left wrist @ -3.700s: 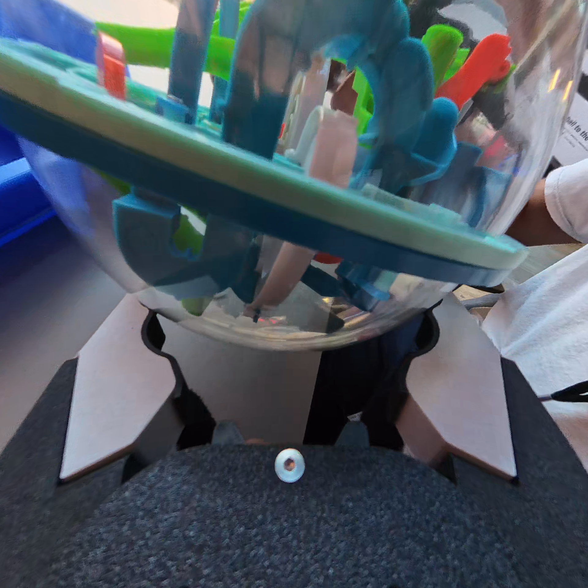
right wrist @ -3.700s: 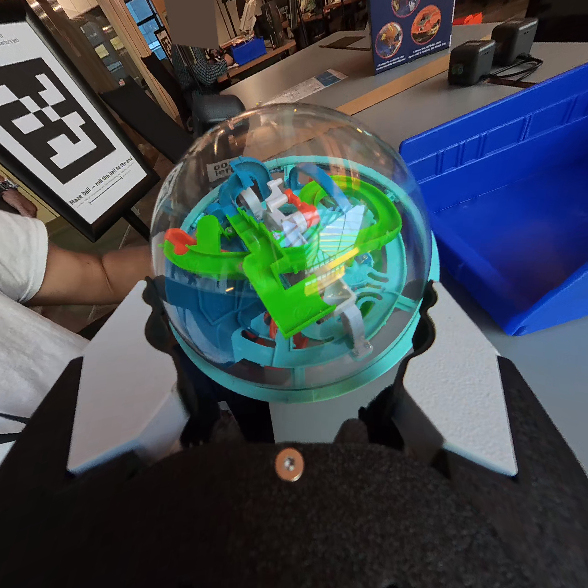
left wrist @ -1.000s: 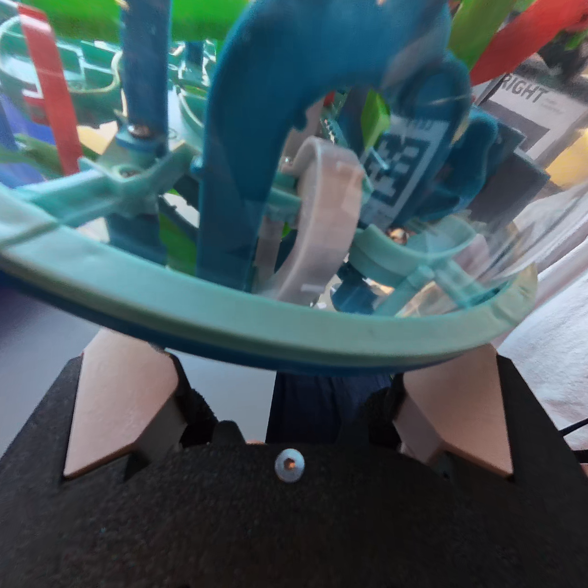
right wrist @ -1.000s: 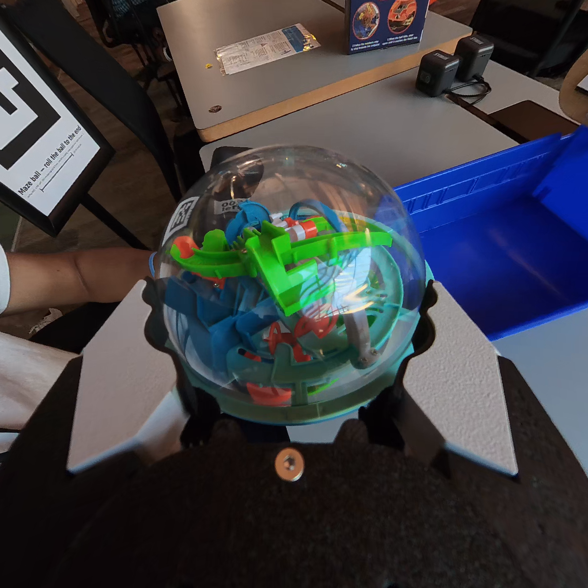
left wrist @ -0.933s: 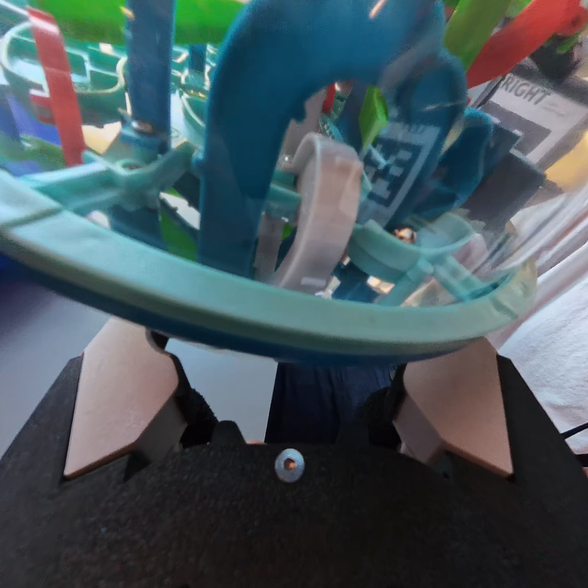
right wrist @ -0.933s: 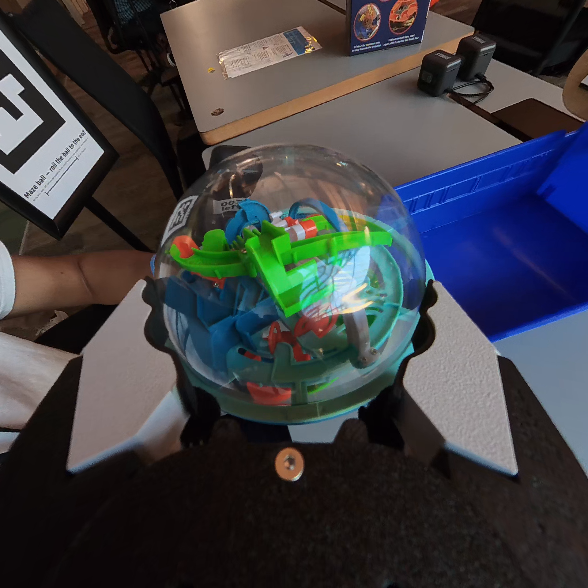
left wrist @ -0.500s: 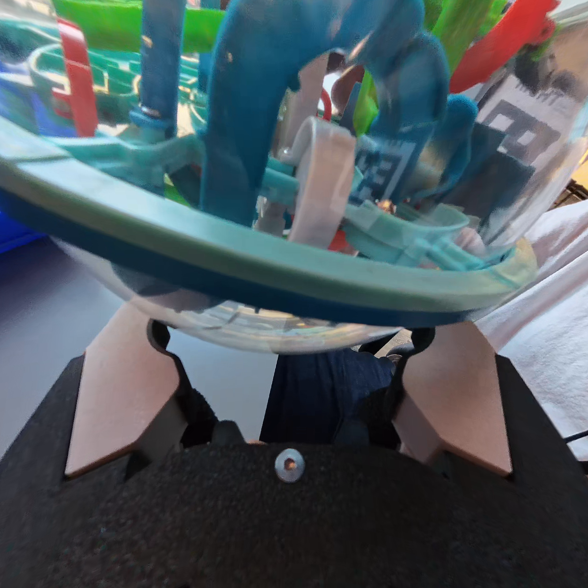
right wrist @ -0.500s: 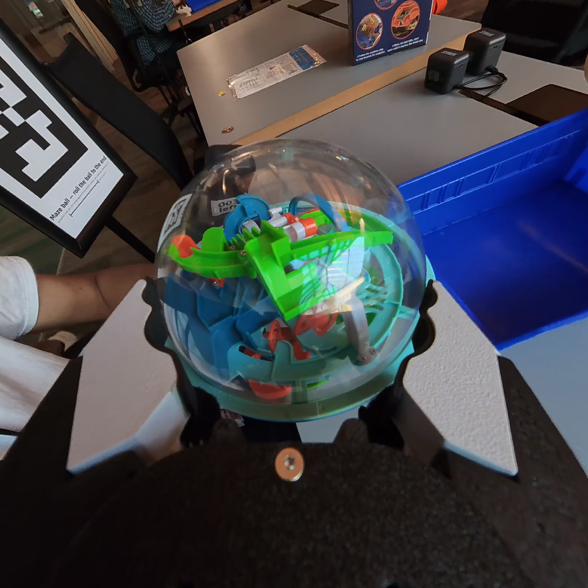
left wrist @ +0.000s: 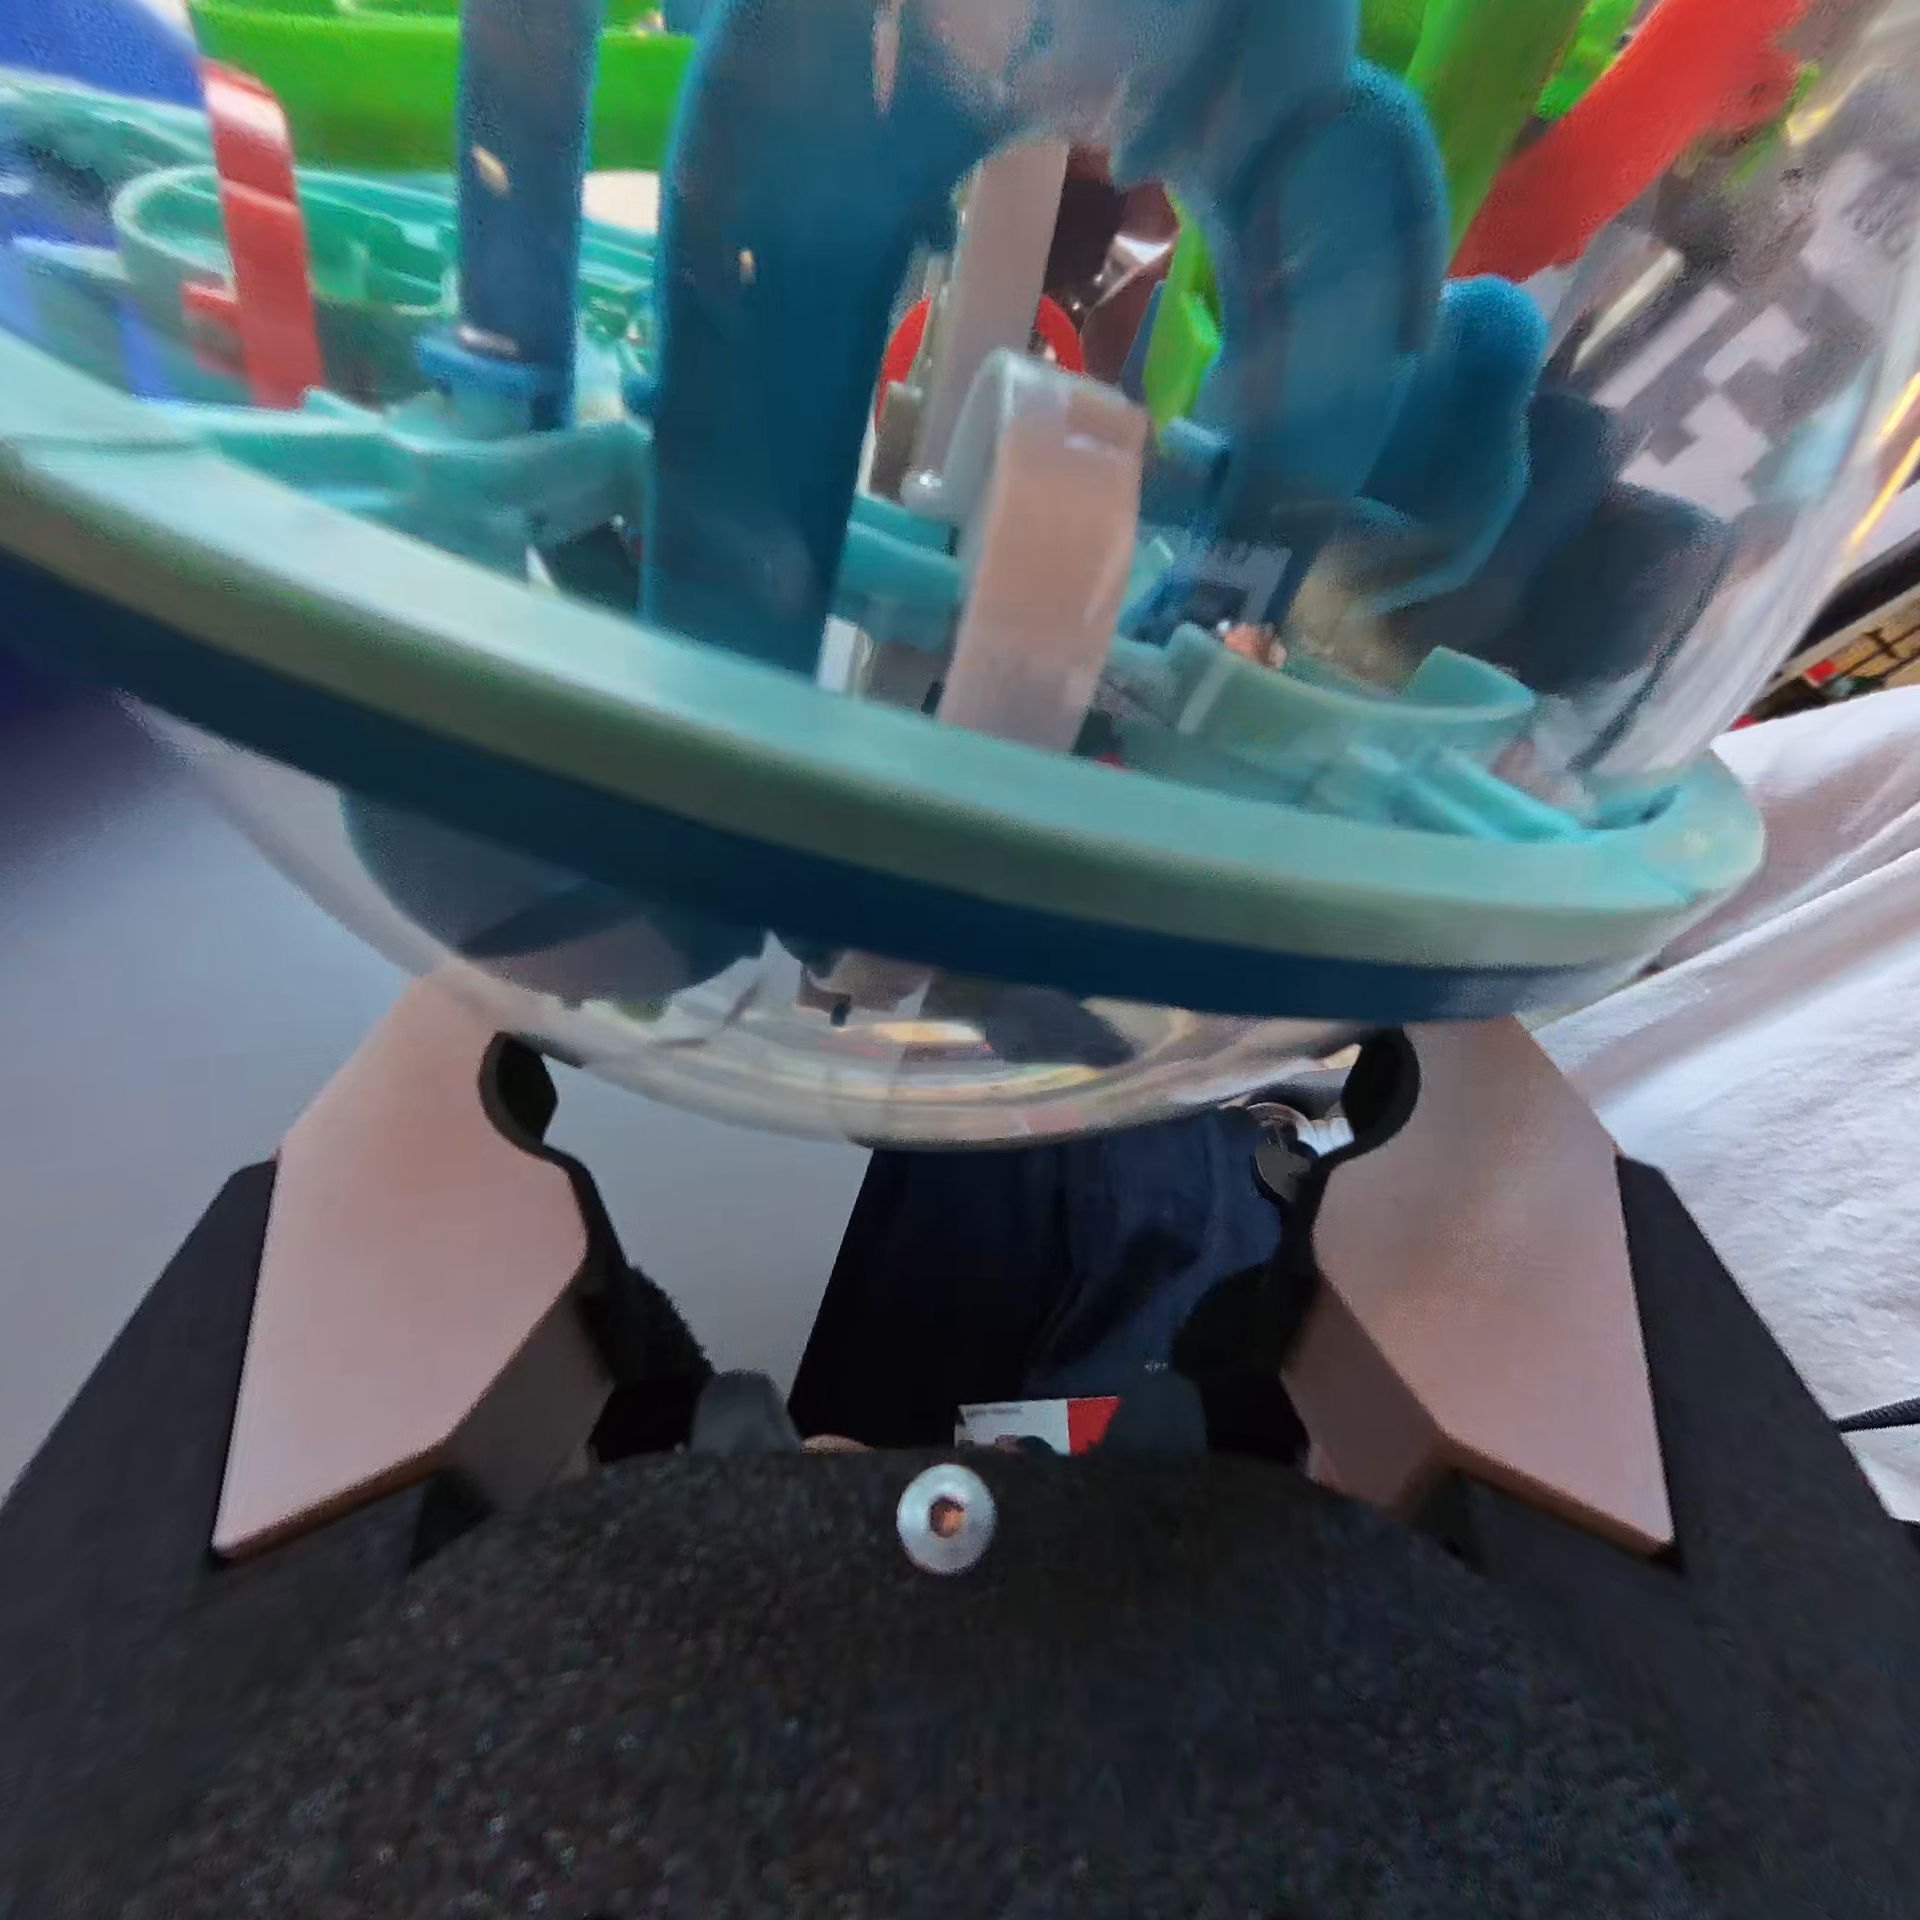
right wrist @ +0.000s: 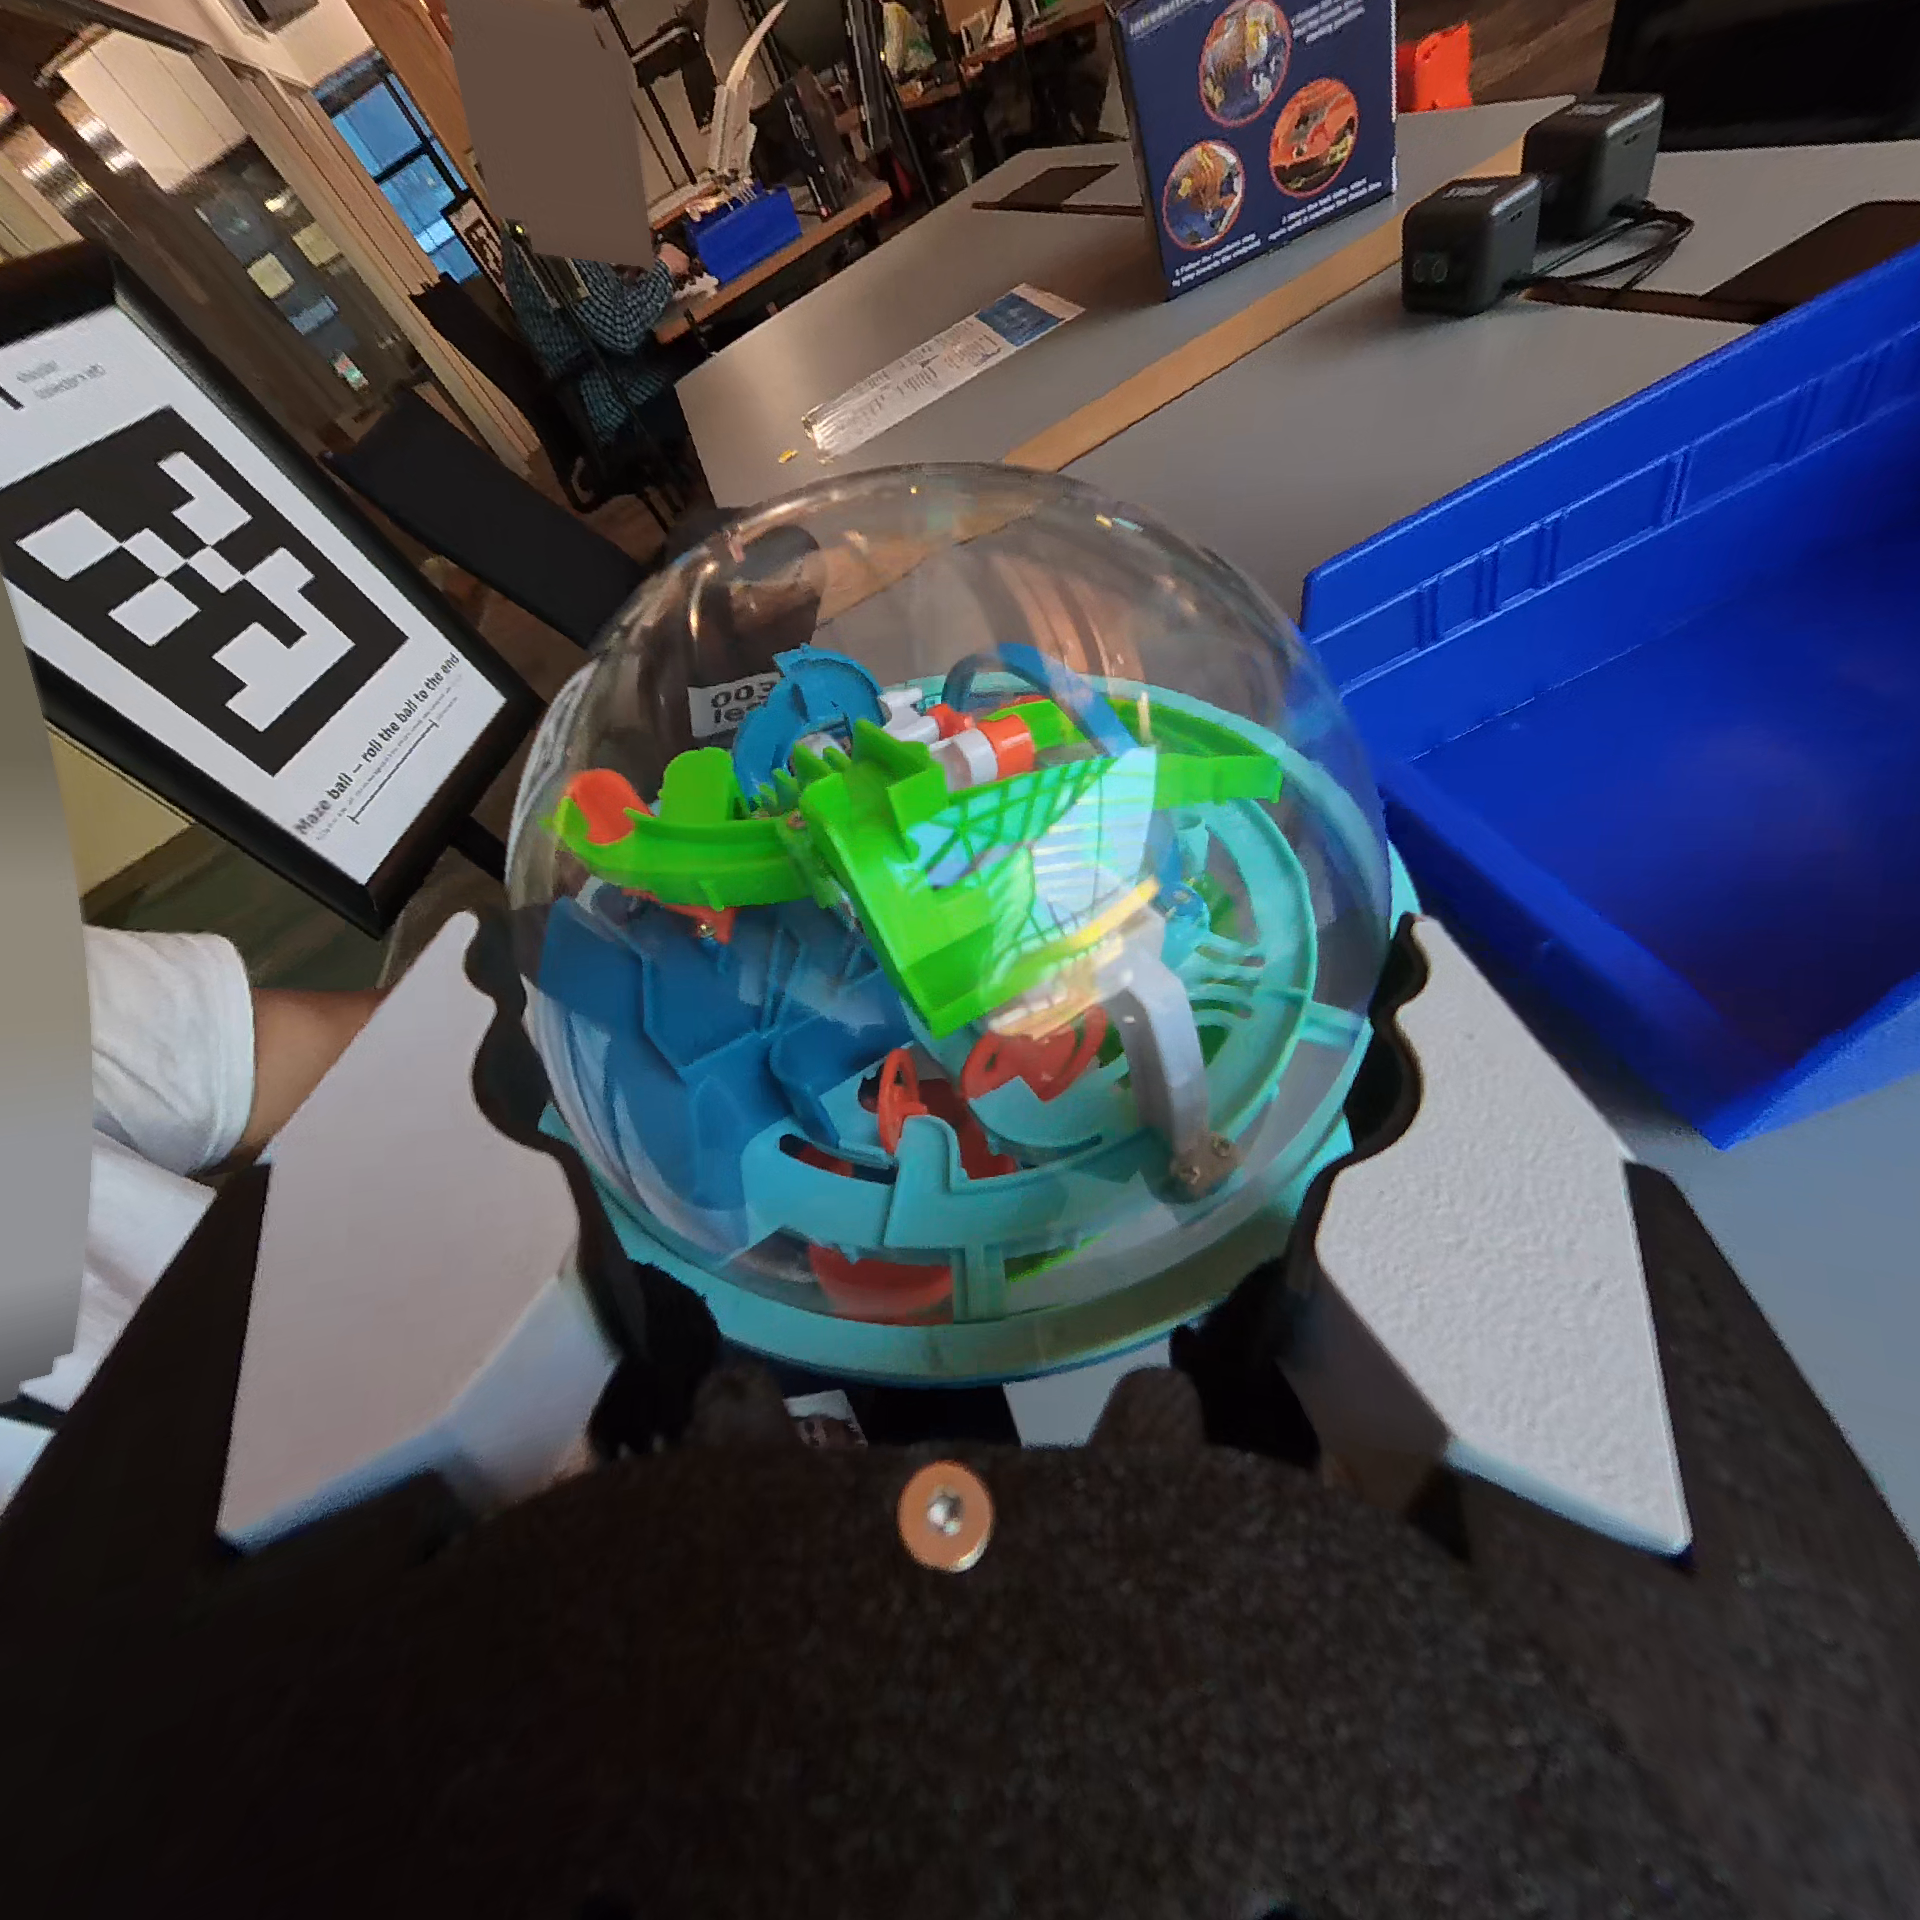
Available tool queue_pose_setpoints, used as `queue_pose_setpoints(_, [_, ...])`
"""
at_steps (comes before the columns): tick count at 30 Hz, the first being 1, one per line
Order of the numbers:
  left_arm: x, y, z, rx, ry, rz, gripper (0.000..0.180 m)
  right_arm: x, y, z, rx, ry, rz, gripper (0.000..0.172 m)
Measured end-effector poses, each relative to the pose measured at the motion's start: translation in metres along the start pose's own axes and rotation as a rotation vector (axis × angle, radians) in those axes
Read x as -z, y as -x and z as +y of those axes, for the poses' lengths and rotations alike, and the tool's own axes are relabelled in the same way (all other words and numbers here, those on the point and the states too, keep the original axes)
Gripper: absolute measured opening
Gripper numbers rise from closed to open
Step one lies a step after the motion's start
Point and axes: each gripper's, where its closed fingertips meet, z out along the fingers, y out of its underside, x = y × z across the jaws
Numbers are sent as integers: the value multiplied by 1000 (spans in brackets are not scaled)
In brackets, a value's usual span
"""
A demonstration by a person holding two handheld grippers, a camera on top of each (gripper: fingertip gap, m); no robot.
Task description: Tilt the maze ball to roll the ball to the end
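Currently: one maze ball [right wrist: 945,935] clamped between both tongs, held up over the grey desk [right wrist: 1299,416].

Largest first: the desk, with one blue bin [right wrist: 1662,727] just right of the sphere, one framed marker sign [right wrist: 208,623] to its left, two black boxes [right wrist: 1527,208] at the far edge. One clear sphere, teal equator ring [left wrist: 935,790] tilted down to the right in the left view, probably to set the slope for the ball inside. Right tongs [right wrist: 940,1049]: wide apart, both fingers [right wrist: 499,1039] pressed on the sphere's sides, upper dome facing the camera. Left tongs [left wrist: 951,1081]: also wide, cradling the lower dome against both fingers [left wrist: 416,1195]. Opposed holds likely give tilt control about any axis. The small rolling ball: can't pick it out among the green, blue, red tracks.
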Motion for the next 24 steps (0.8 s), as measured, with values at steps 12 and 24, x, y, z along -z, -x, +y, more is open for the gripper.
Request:
queue_pose_setpoints(12, [11,8,-4,24,5,-98,155,1,-13,20,-182,-128,-89,154])
queue_pose_setpoints(24, [16,14,-6,-12,13,-173,155,0,-18,34,-241,-174,-170,154])
